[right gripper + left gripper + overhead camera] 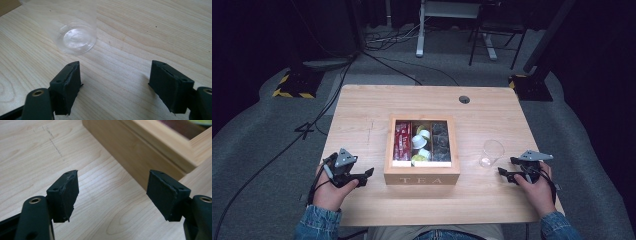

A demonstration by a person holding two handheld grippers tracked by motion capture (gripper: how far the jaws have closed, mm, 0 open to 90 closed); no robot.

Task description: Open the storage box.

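An open wooden box marked TEA (pixel 422 179) stands mid-table. It holds red packets (pixel 402 141) on the left, white and yellow capsules (pixel 421 144) in the middle and dark capsules (pixel 441 142) on the right. My left gripper (pixel 366 176) hovers left of the box, open and empty; in the left gripper view the left gripper (pixel 113 173) faces the box's corner (pixel 140 152). A clear plastic cup (pixel 491 152) stands upright right of the box. My right gripper (pixel 507 167) rests just right of the cup, open. In the right gripper view the right gripper (pixel 115 63) sits near the cup (pixel 75 27) with nothing between its jaws.
The light wooden table (pixel 362 110) has a cable hole (pixel 464 99) at the back. Beyond the table lie grey carpet, cables and stand feet (pixel 292 85). Bare tabletop stretches to the left of the box and behind it.
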